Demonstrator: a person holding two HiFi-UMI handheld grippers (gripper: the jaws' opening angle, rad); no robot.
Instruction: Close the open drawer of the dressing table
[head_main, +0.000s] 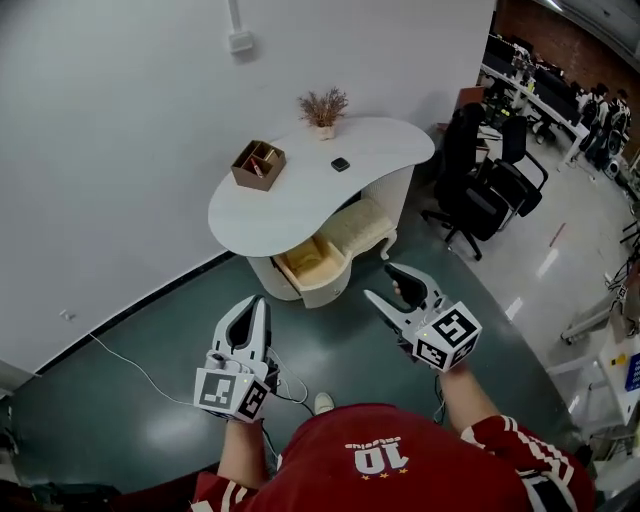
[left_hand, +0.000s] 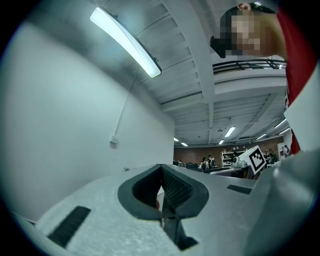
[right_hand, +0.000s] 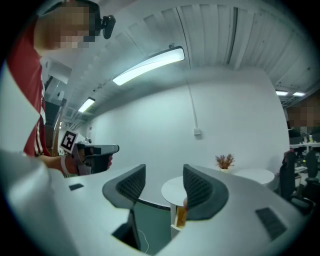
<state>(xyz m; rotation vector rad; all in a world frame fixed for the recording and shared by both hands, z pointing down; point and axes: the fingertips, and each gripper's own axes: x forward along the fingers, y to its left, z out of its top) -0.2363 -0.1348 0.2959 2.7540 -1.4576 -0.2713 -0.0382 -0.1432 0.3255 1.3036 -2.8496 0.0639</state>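
Dressing table (head_main: 300, 205): white curved top, upper centre of the frame, against the white wall; its drawer (head_main: 312, 265) stands open in front.
On the top: wooden box (head_main: 258, 164) at the left edge; potted dried plant (head_main: 323, 108) at the back; small dark object (head_main: 340, 164) near the middle.
Floor (head_main: 110, 320): dark green; white cable (head_main: 130, 364) lower left, black office chairs (head_main: 490, 185) right.

White, kidney-topped dressing table (head_main: 300, 200) against the wall. Its cream drawer (head_main: 320, 284), wooden inside, stands pulled out, open
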